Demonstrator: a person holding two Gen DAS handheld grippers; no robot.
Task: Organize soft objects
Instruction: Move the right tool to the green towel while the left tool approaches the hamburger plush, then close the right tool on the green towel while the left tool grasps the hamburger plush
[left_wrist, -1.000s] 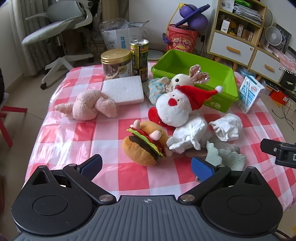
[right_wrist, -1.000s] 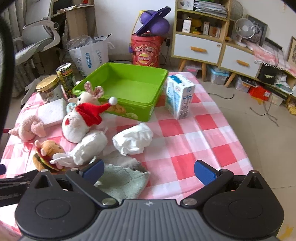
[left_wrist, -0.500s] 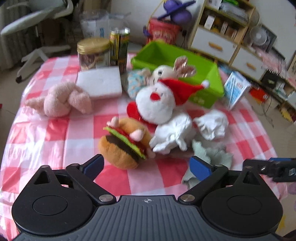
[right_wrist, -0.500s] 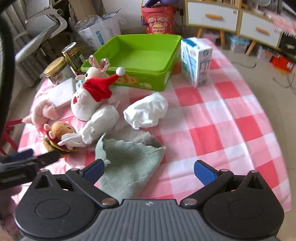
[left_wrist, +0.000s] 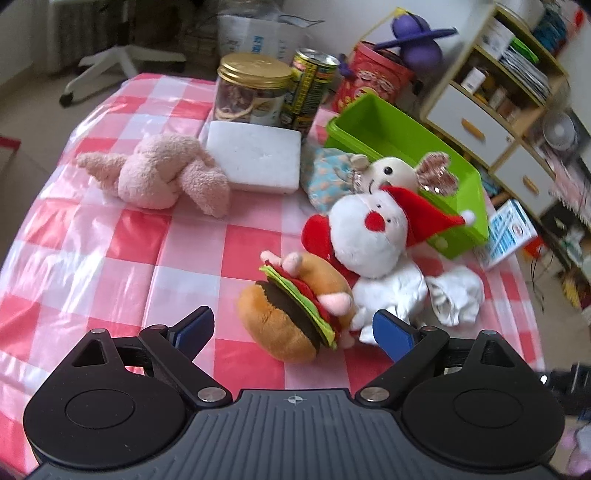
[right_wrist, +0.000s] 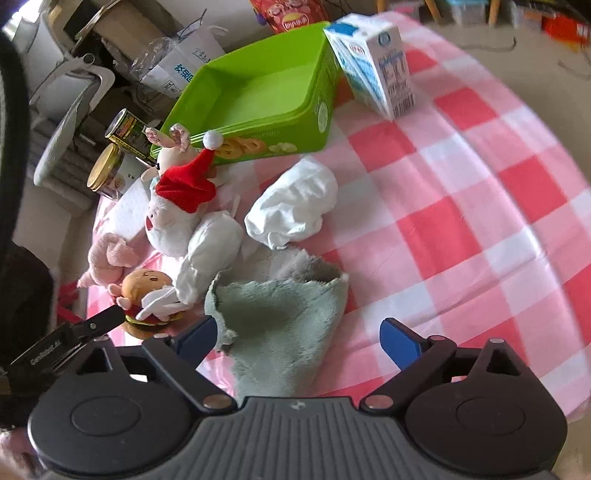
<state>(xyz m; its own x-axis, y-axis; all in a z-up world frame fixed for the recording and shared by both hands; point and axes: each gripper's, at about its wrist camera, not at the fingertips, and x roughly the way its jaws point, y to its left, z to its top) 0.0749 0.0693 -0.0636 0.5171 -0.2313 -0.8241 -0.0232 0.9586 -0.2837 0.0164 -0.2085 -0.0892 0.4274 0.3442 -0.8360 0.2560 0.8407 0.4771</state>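
My left gripper (left_wrist: 293, 330) is open, its fingers on either side of the near end of a burger plush (left_wrist: 295, 314), not touching it. Behind the burger lie a Santa plush (left_wrist: 373, 236), a bunny plush (left_wrist: 391, 171), a white cloth bundle (left_wrist: 456, 295) and a pink plush (left_wrist: 162, 177). An empty green bin (left_wrist: 406, 147) stands at the back right. My right gripper (right_wrist: 297, 338) is open just above a grey-green towel (right_wrist: 280, 317). The right wrist view also shows the white bundle (right_wrist: 295, 205), the Santa plush (right_wrist: 177, 210), the burger plush (right_wrist: 147, 295) and the bin (right_wrist: 258, 92).
A white foam block (left_wrist: 255, 158), a gold-lidded jar (left_wrist: 251, 88) and a tin can (left_wrist: 308, 92) stand at the back of the checked table (left_wrist: 110, 258). A milk carton (right_wrist: 376, 66) stands beside the bin. Shelves and drawers (left_wrist: 517, 92) are beyond the table.
My left gripper has moved forward and down until its open fingers flank the burger plush. My right gripper has moved down over the grey-green towel. Both stay open.
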